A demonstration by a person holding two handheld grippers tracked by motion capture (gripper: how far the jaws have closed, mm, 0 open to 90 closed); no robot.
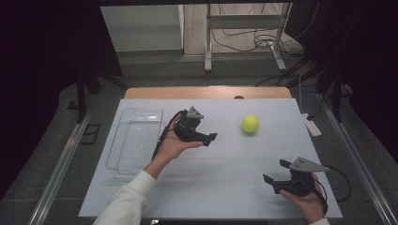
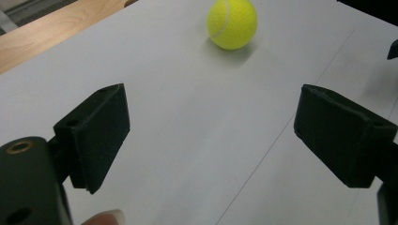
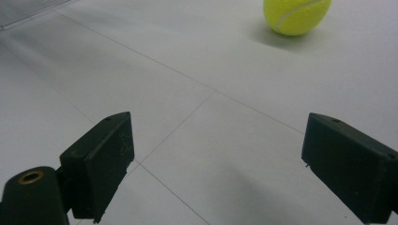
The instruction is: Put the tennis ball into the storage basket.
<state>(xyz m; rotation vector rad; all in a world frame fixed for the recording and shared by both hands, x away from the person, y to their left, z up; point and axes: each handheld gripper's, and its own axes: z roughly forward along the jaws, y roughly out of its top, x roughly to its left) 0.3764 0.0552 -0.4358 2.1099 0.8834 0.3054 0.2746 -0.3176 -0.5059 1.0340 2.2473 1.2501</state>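
Note:
A yellow-green tennis ball rests on the white table sheet, right of centre. My left gripper is held mid-table, left of the ball and pointing toward it, apart from it. In the left gripper view the ball lies ahead, and the left gripper is open with nothing between its jaws. My right gripper is near the front right corner, well short of the ball. In the right gripper view the right gripper is open and empty, with the ball far ahead at the top right.
A clear plastic tray lies on the left part of the sheet; its corner shows in the right gripper view. A wooden table edge runs along the back. A white device sits off the right edge.

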